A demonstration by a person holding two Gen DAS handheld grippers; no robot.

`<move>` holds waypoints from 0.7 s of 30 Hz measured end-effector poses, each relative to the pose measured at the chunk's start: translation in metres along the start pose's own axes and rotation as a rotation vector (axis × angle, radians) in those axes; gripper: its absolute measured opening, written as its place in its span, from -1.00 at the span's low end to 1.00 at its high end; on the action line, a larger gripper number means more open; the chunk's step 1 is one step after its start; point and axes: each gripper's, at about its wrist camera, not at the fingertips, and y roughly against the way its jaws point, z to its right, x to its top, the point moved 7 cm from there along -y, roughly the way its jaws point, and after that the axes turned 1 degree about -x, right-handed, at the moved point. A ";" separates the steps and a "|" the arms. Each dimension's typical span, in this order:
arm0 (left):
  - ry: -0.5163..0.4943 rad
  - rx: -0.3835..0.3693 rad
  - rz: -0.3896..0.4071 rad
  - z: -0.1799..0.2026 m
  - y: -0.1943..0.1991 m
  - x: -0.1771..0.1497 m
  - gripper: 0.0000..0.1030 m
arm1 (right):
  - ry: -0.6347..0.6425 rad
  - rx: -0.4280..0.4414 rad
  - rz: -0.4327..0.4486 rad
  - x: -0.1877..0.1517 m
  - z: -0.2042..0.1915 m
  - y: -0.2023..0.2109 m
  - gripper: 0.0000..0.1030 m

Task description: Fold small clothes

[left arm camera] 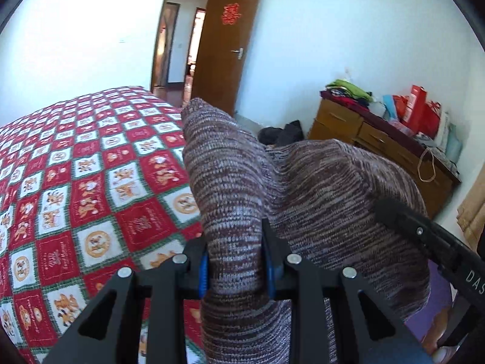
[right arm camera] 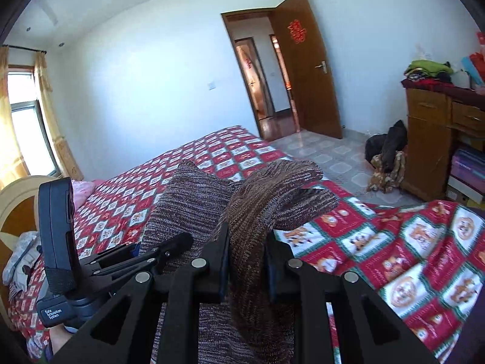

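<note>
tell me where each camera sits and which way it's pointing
Left wrist: on the left gripper, facing along its fingers over the bed toward the open door; knitted garment clamped; right gripper at right.
Right wrist: on the right gripper, facing across the bed to the door; left gripper at left.
Shared: garment, bed, door, wooden cabinet.

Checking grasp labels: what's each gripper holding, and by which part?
Both hold the brown knit garment: left gripper and right gripper are each shut on a bunched fold. Which part cannot be told.
</note>
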 end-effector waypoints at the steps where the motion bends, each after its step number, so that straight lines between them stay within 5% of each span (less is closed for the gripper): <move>1: -0.008 -0.005 -0.003 0.005 -0.001 -0.001 -0.44 | -0.003 -0.007 0.003 0.000 0.002 0.003 -0.61; 9: -0.043 -0.061 -0.052 0.049 -0.029 -0.010 -0.44 | -0.027 -0.096 0.024 -0.008 0.048 0.028 -0.61; 21: -0.078 -0.063 -0.142 0.084 -0.080 -0.029 -0.44 | -0.123 -0.181 -0.033 -0.033 0.122 0.005 -0.62</move>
